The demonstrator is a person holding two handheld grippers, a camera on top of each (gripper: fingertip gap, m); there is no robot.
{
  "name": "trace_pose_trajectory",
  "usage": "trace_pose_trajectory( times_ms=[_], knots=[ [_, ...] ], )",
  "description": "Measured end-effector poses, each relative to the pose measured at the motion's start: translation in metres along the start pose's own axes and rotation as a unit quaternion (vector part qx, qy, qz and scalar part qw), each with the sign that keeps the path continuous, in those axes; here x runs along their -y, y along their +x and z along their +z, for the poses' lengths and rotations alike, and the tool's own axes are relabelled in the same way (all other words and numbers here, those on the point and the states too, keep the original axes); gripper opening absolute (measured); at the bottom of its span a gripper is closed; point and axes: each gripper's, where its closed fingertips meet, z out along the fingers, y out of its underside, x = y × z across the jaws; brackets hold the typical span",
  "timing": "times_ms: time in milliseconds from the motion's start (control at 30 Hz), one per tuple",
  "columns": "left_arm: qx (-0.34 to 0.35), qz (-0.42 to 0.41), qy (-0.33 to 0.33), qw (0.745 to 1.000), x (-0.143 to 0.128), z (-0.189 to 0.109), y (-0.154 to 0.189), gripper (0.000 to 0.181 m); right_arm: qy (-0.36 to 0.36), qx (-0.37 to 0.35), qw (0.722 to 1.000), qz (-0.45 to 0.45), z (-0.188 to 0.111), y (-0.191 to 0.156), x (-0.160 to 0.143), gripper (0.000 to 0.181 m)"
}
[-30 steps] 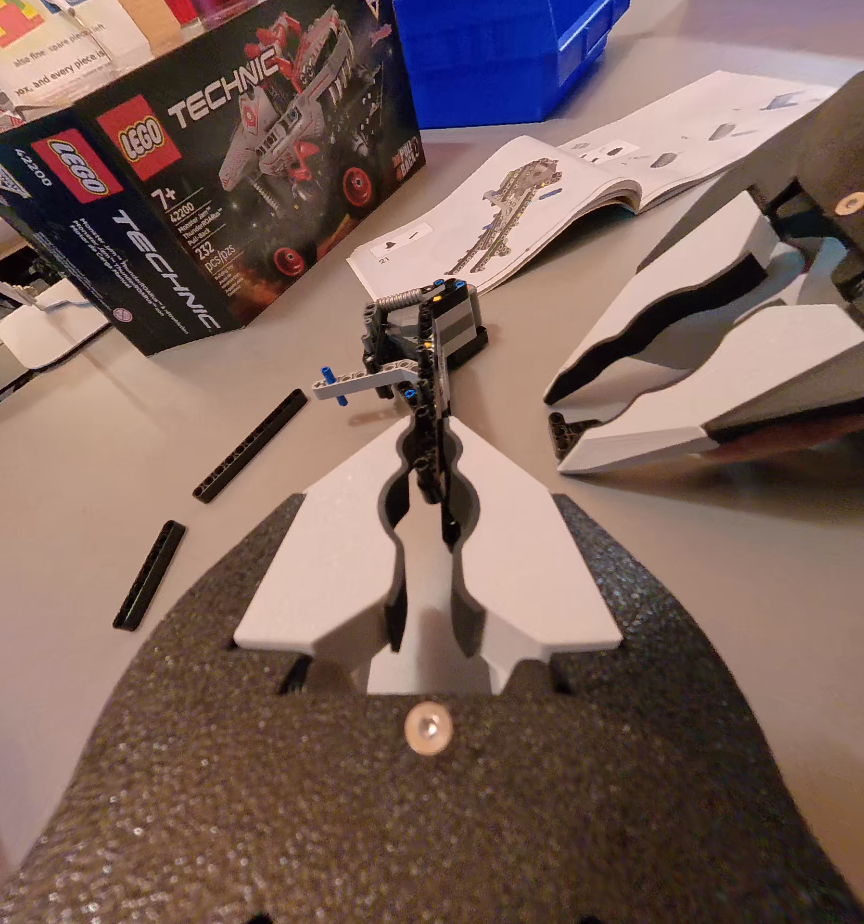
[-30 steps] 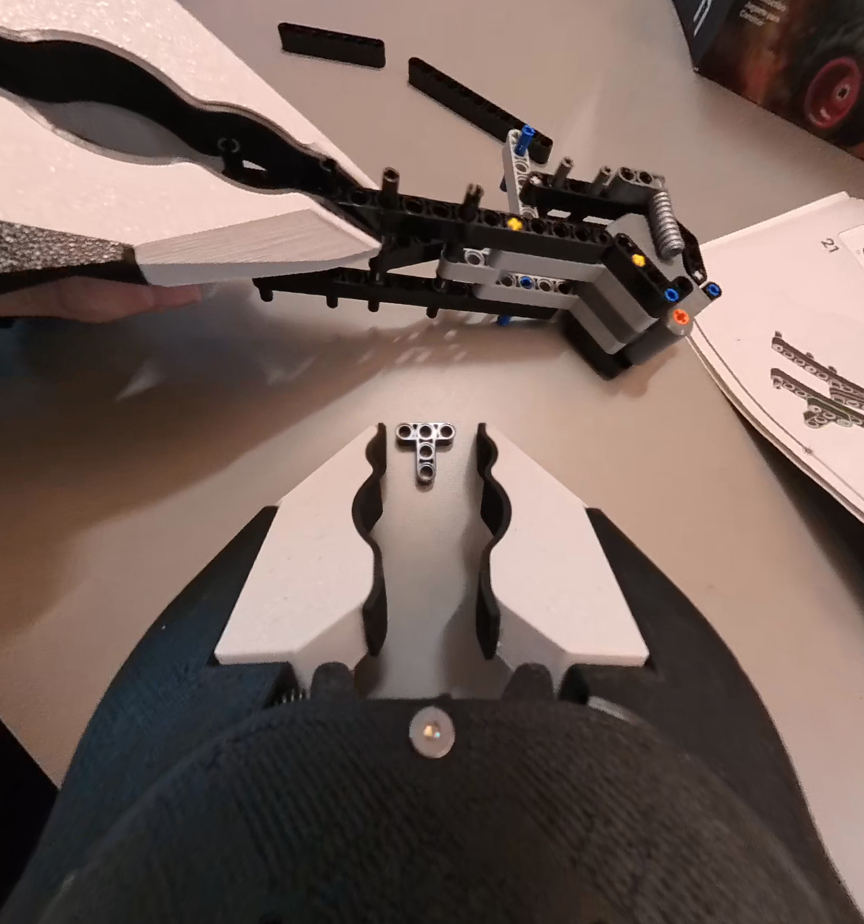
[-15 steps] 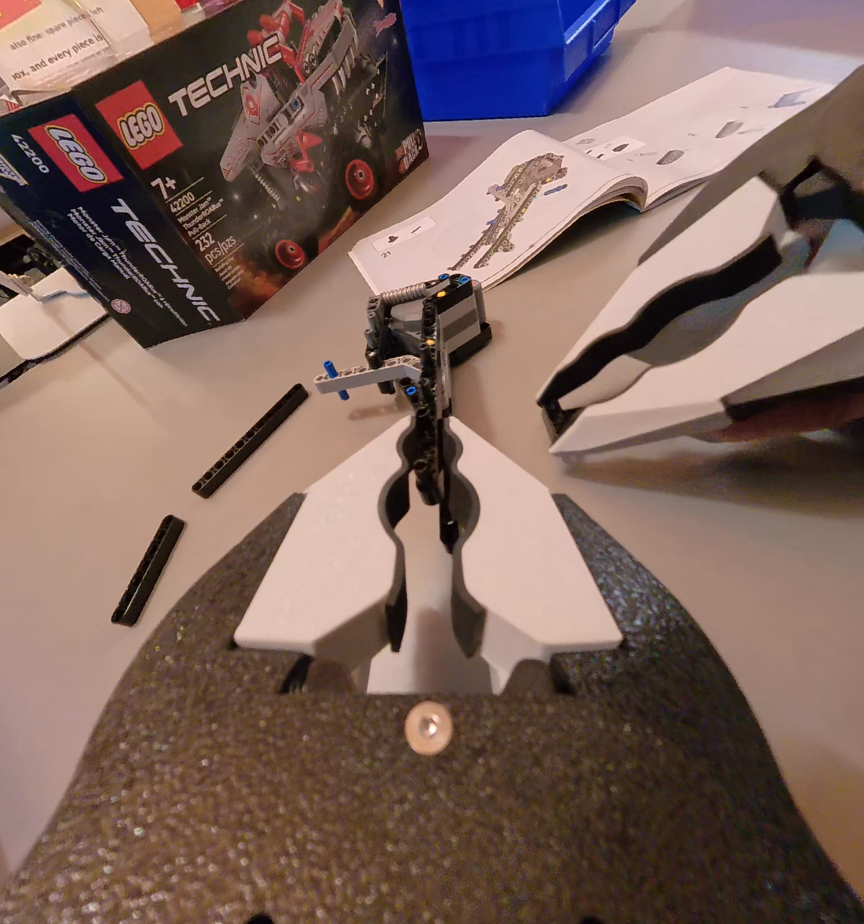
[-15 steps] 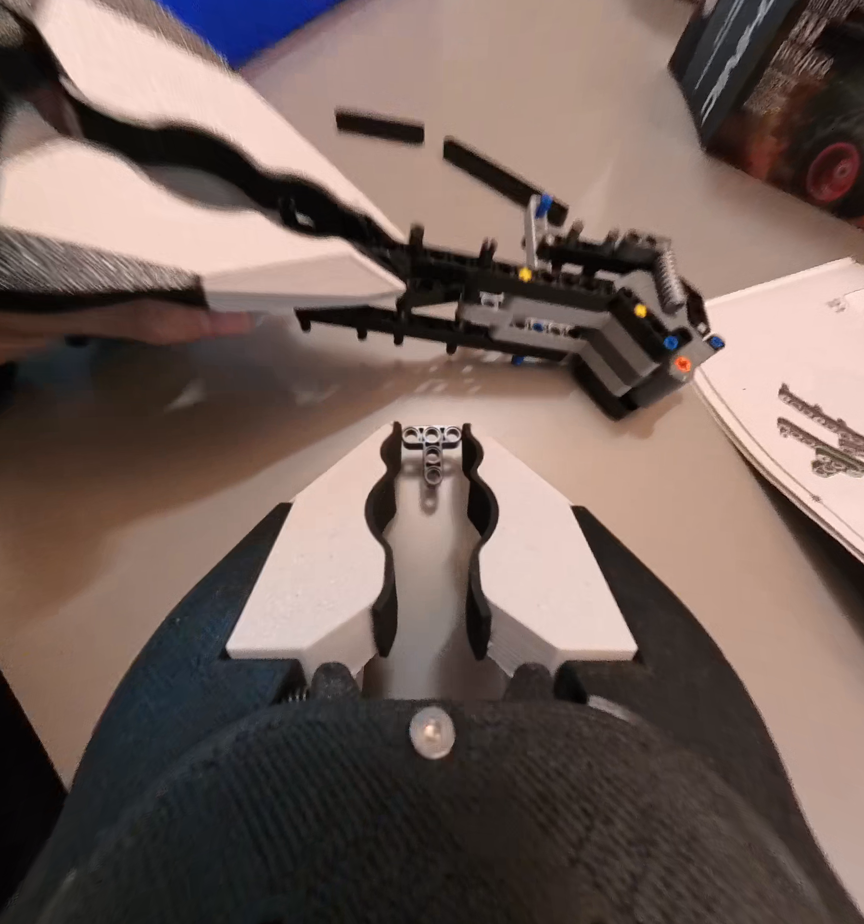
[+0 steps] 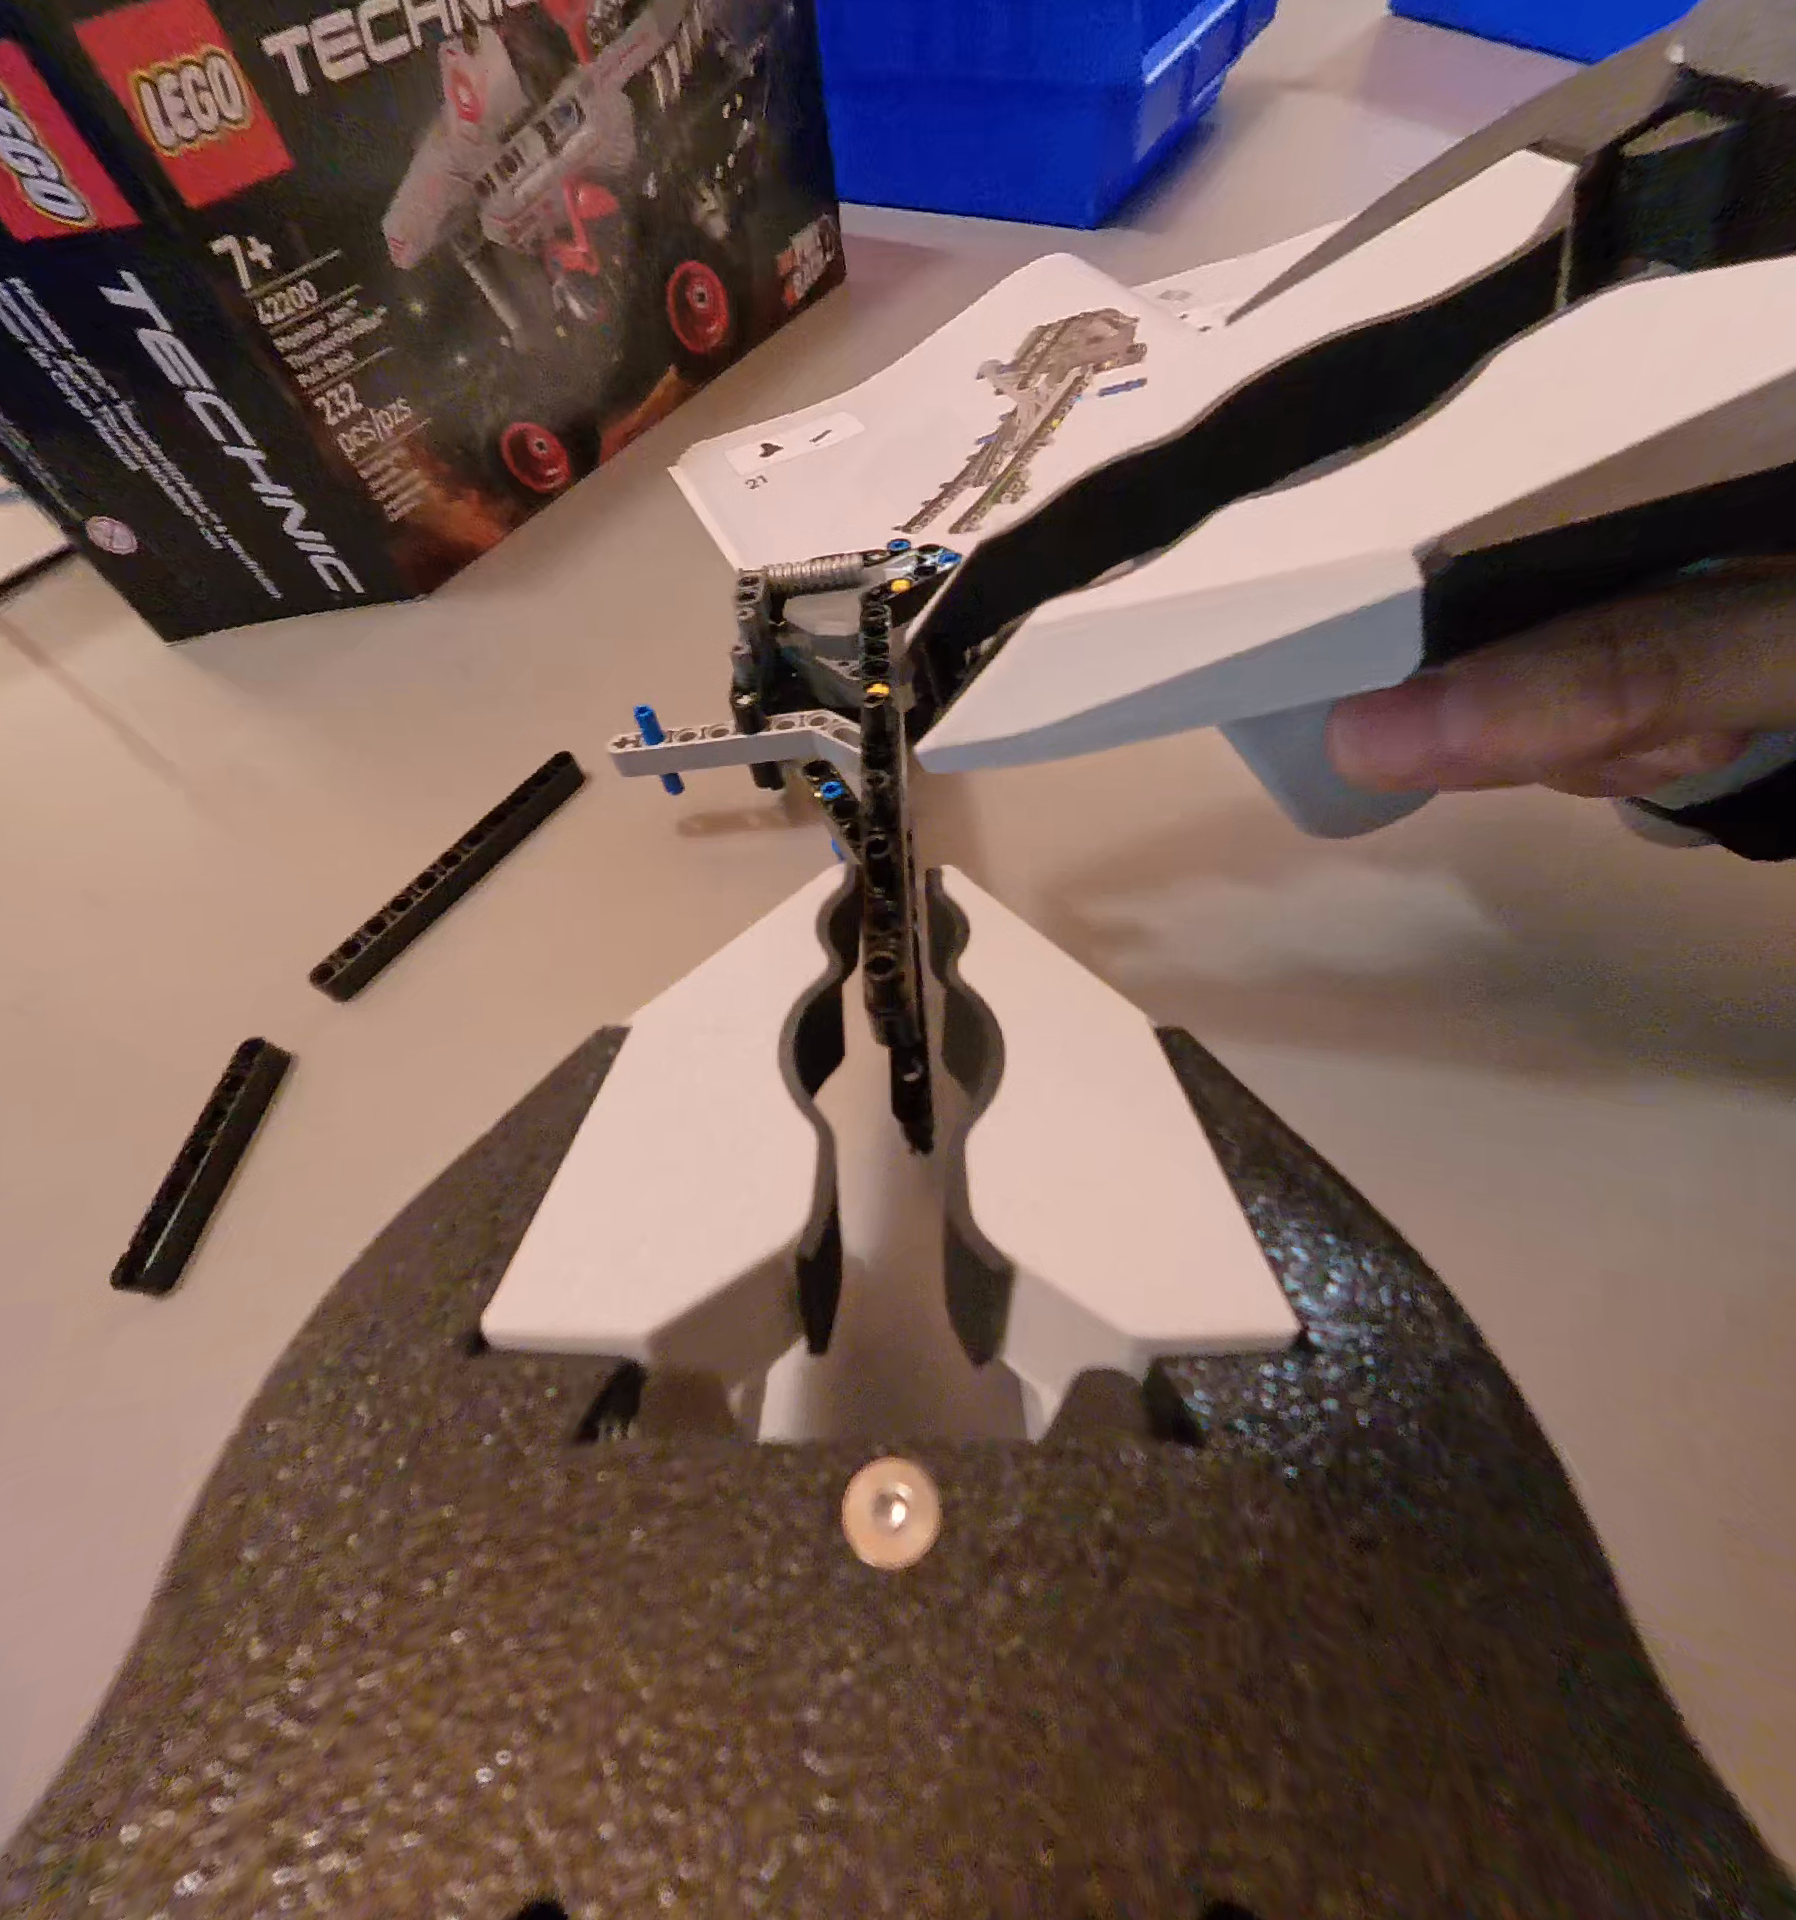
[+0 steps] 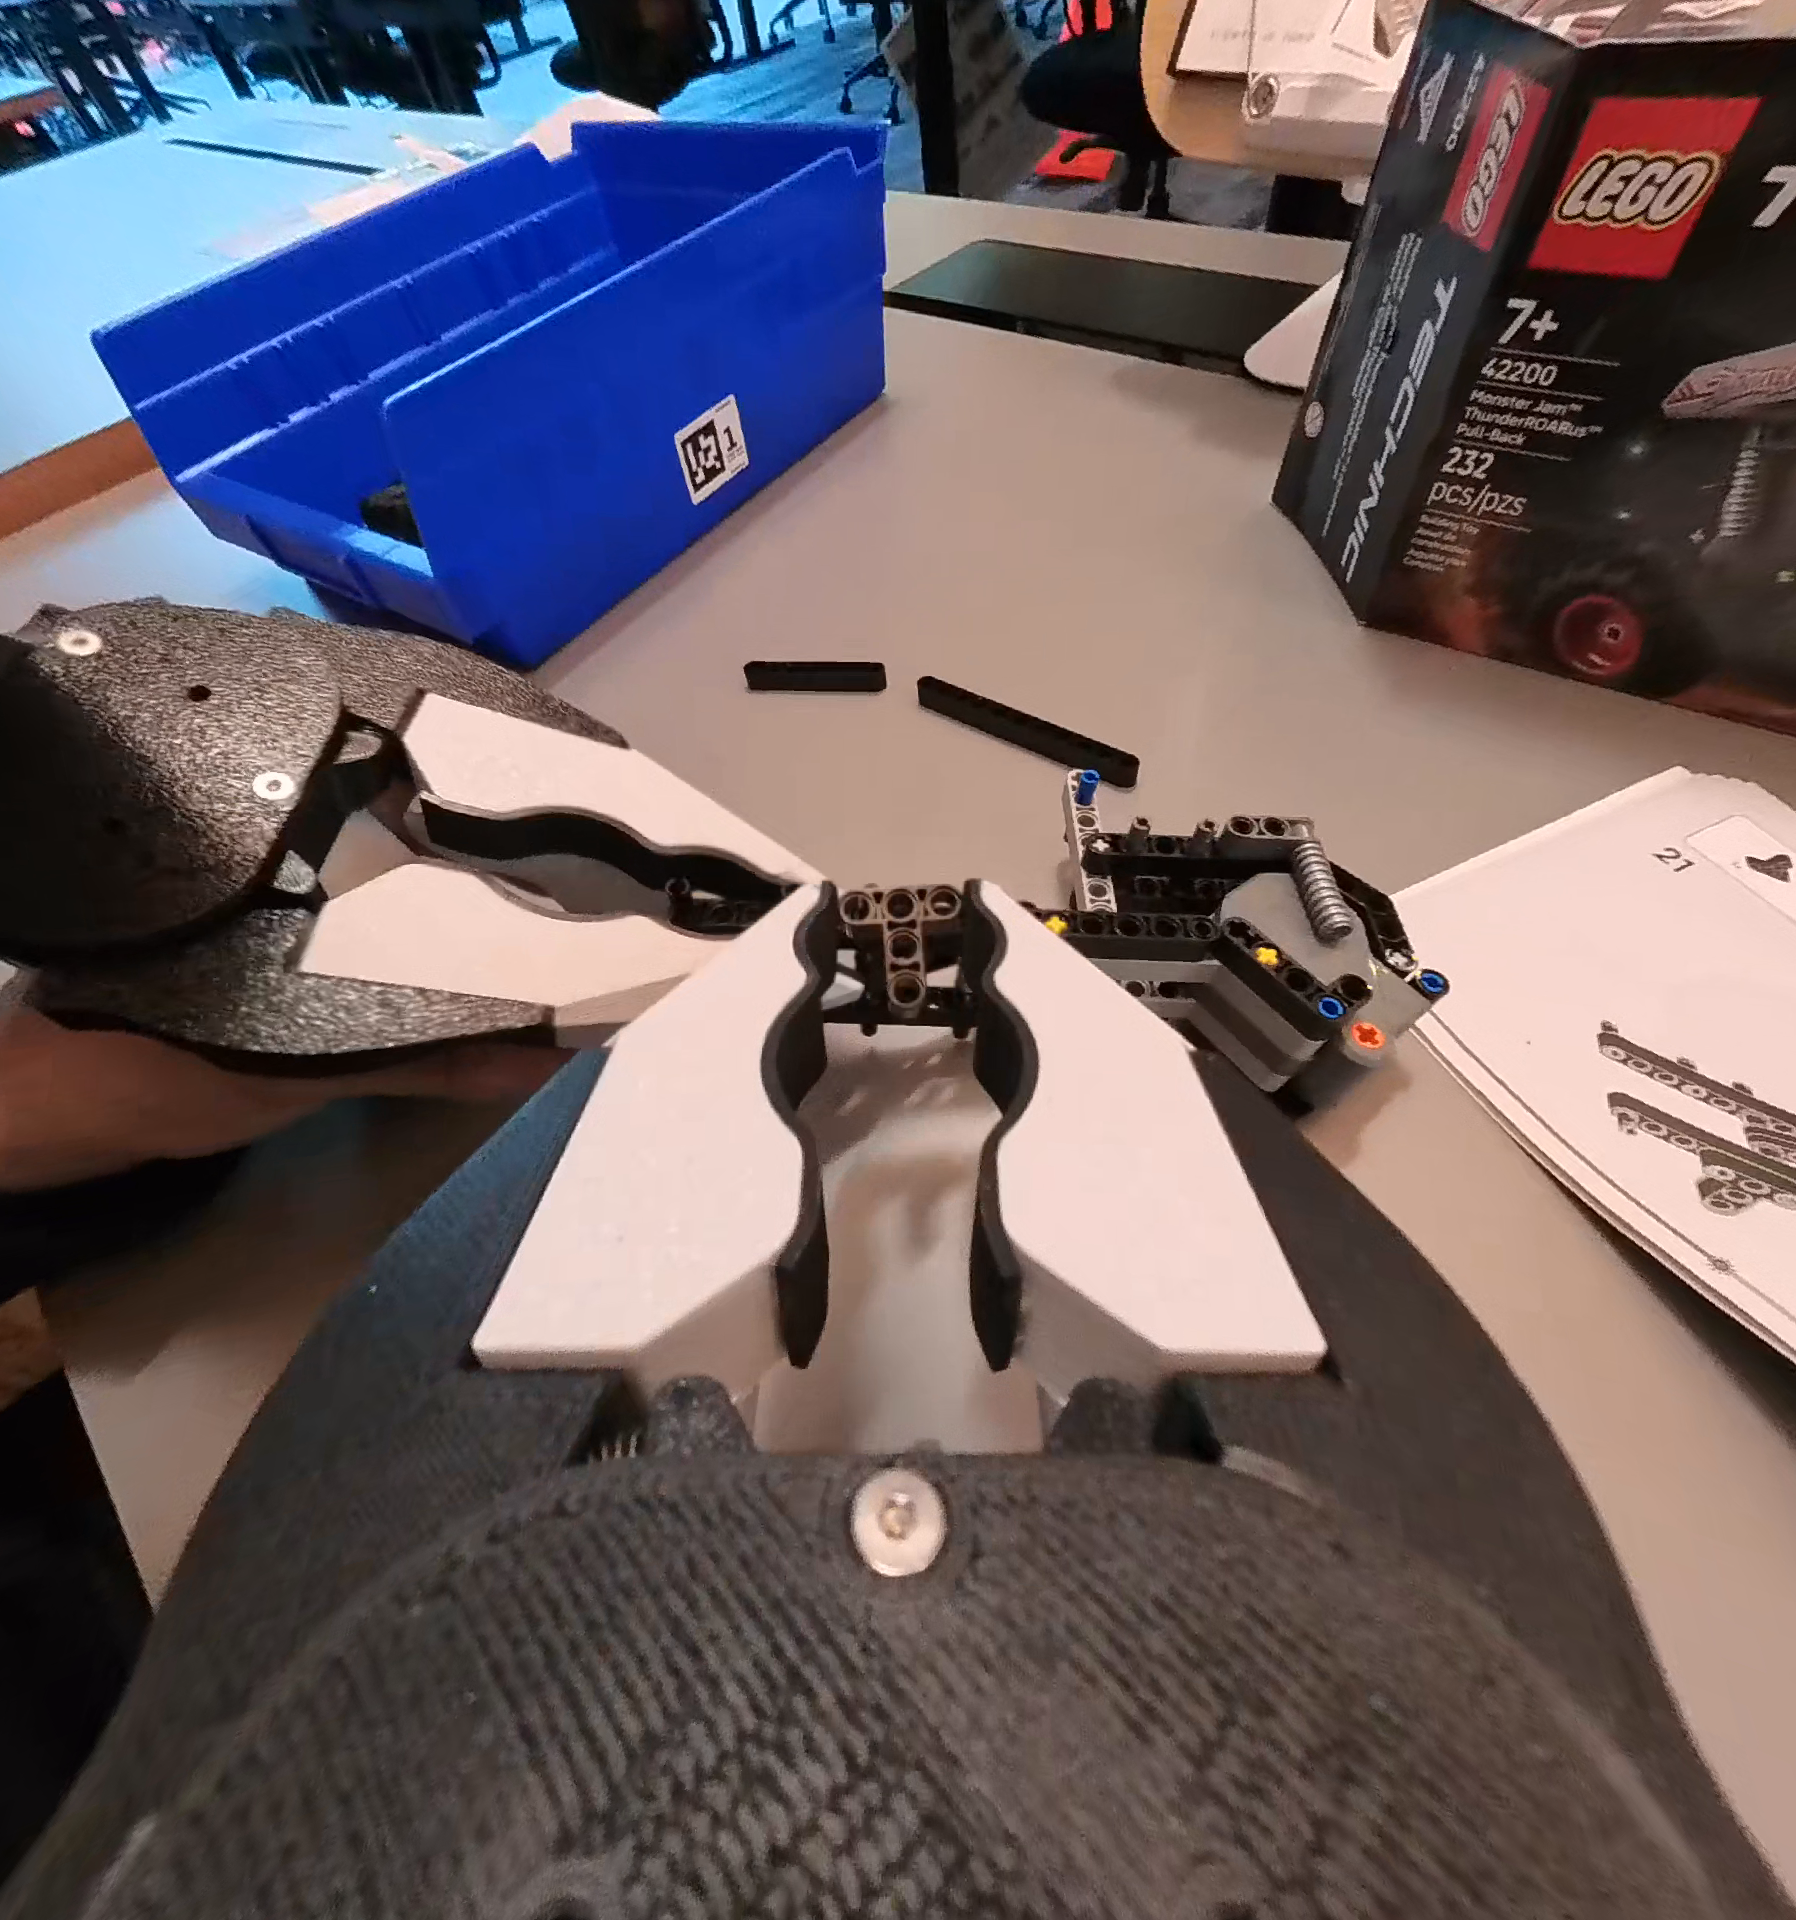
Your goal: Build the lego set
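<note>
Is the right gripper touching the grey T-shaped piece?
Touching. The right wrist view shows the right gripper pinching the grey T-shaped piece, its crossbar pressed against both fingertips with no gap.

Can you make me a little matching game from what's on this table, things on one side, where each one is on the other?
Things:
1. T-piece
2. model
3. two black beams
4. booklet

Places:
A. lying loose on the table, beyond the model
B. lying open, right of the model
C. pinched at the tips of the right tongs
D. held at one end by the left tongs

Pairs: 1-C, 2-D, 3-A, 4-B
</note>
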Motion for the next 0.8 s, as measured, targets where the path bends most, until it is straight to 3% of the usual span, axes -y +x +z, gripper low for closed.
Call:
trace_pose_trajectory(
  times_ms=[133, 333, 500, 633, 733, 800],
  knots=[
    [0.014, 0.01, 0.0, 1.0, 0.0, 0.0, -0.002, 0.005, 0.004, -0.01, 1.0, -0.003, 0.002, 0.002, 0.001, 0.021],
    [0.07, 0.121, 0.1, 0.985, 0.032, -0.016, -0.002, 0.004, 0.069, -0.01, 0.998, -0.005, -0.013, -0.001, 0.018, 0.021],
    [0.101, 0.252, 0.111, 0.956, 0.042, -0.02, 0.009, 0.004, 0.105, 0.047, 0.991, 0.066, -0.034, -0.008, 0.016, 0.022],
    [0.098, 0.357, 0.113, 0.922, 0.043, -0.02, 0.026, 0.004, 0.147, 0.127, 0.968, 0.162, -0.052, -0.002, 0.018, 0.021],
    [0.112, 0.414, 0.1, 0.898, 0.043, -0.016, 0.033, 0.004, 0.13, 0.192, 0.953, 0.193, -0.056, -0.004, 0.007, 0.021],
    [0.133, 0.439, 0.08, 0.885, 0.043, -0.013, 0.032, 0.004, 0.132, 0.183, 0.955, 0.191, -0.057, 0.001, 0.001, 0.021]
  ],
)
